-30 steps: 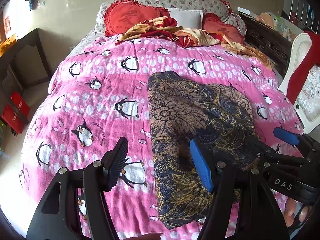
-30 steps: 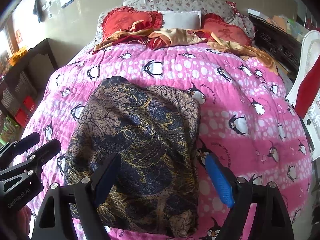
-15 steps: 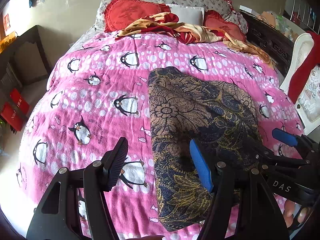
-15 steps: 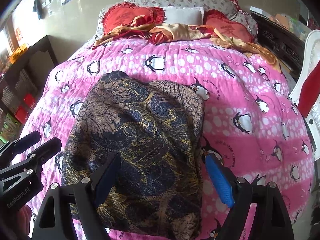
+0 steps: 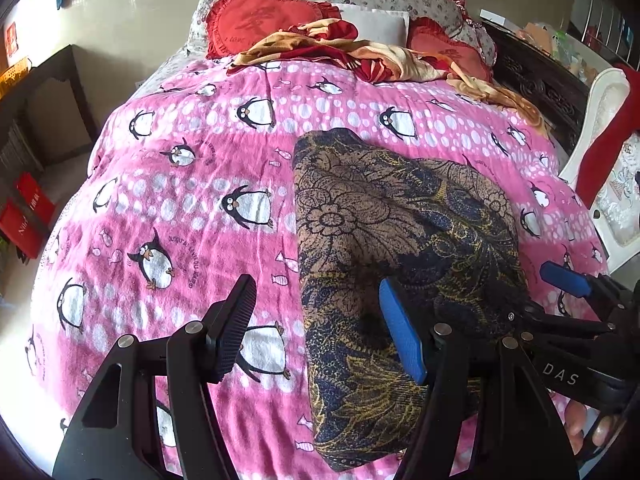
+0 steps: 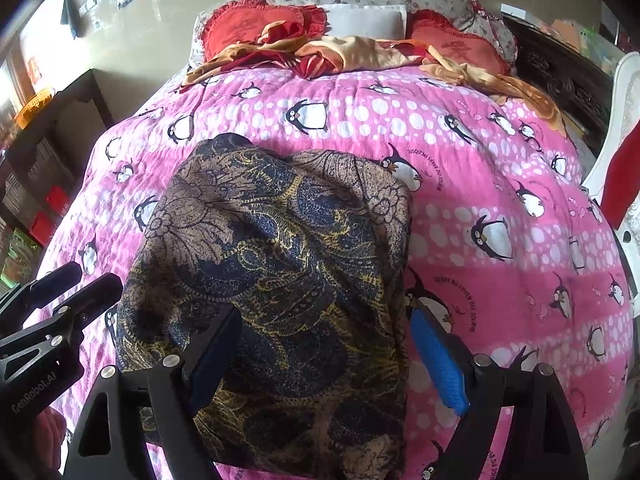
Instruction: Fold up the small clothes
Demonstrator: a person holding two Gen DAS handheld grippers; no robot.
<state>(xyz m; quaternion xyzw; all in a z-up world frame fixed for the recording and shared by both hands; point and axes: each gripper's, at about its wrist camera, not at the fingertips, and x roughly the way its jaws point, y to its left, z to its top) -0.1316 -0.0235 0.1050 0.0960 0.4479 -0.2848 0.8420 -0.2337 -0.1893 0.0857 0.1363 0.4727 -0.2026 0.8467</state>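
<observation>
A dark floral garment [image 6: 276, 280], patterned in navy, brown and gold, lies in a rough rectangle on a pink penguin blanket [image 5: 180, 208], directly ahead of both hand-held grippers. The left gripper [image 5: 318, 330] hangs with its jaws spread wide and holding nothing, straddling the garment's left edge: its blue-padded finger [image 5: 400, 338] sits over the cloth, its black finger [image 5: 236, 324] over bare blanket. The right gripper [image 6: 326, 356] is likewise wide and empty, its dark finger [image 6: 214, 354] above the cloth and its blue finger [image 6: 438, 364] just beyond the garment's right edge. The garment looks already folded at least once (its edges are thick and rounded, though how many layers lie beneath cannot be told), so the step in hand appears to be taking hold for another fold. To do it well, each gripper would best drop straight down onto the near corners in front of it, close on all the layers together without pinching the blanket beneath, then lift both sides evenly and carry them forward to the far edge so the corners meet squarely. Red heart cushions [image 6: 260, 24] and a crumpled orange-red cloth [image 6: 340, 54] lie well beyond, at the head of the bed.
</observation>
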